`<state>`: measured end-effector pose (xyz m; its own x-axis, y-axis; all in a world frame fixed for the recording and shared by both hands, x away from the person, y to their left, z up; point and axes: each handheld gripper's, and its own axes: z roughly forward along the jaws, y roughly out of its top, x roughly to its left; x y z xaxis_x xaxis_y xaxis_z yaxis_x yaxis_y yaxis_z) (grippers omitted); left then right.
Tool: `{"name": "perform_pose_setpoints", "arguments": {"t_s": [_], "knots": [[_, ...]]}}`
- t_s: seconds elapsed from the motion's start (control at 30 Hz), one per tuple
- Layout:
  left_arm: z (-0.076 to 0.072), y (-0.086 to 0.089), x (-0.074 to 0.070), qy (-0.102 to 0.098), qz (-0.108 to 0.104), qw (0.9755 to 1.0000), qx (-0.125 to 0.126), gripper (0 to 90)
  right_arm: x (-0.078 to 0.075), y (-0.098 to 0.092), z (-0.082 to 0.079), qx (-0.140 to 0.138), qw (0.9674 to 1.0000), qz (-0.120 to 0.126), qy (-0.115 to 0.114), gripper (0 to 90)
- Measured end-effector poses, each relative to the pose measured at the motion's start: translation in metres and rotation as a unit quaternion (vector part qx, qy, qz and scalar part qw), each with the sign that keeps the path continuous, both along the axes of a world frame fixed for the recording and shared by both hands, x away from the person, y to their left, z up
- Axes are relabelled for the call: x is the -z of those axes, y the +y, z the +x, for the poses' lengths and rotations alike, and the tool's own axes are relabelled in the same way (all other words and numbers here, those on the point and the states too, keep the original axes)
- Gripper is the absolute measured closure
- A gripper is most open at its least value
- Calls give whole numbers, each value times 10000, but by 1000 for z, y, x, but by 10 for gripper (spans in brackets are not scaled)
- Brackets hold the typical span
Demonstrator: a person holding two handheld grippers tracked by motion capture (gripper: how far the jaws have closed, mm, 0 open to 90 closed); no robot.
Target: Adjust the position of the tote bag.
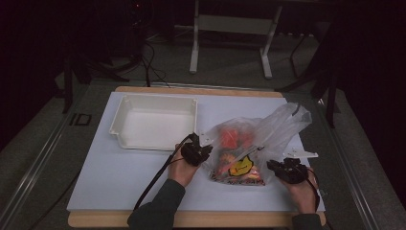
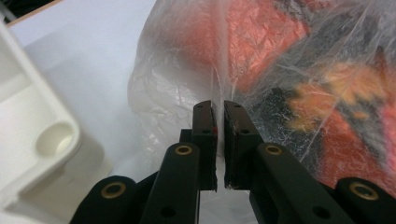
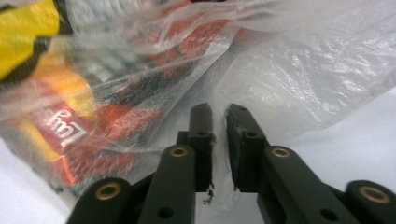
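The letters "ID" point(image 1: 79, 119) are showing in dark print on the grey floor mat just left of the worktop point(image 1: 119, 177). In the right gripper view, white lettering point(image 3: 69, 122) is sitting on a red snack packet point(image 3: 88, 135) inside the clear plastic bag point(image 3: 299, 79), but it is appearing upside down and blurred, too unclear to read. The yellow patch point(image 1: 241, 166) on a packet in the high view is too small to make out.

Both forearms reach in from the near edge; the left gripper point(image 1: 203, 147) and right gripper point(image 1: 274, 166) have their jaws nearly together, pinching film.
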<state>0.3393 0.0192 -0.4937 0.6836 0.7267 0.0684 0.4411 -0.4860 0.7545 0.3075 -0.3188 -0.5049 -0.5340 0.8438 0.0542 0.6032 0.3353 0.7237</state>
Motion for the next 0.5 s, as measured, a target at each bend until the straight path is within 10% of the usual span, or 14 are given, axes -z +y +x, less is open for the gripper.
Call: {"name": "perform_pose_setpoints", "arguments": {"t_s": [0.5], "knots": [[-9,16,19,140,221,9996,-76,865,0,-11,-6,128,9999,-68,-2,886]]}}
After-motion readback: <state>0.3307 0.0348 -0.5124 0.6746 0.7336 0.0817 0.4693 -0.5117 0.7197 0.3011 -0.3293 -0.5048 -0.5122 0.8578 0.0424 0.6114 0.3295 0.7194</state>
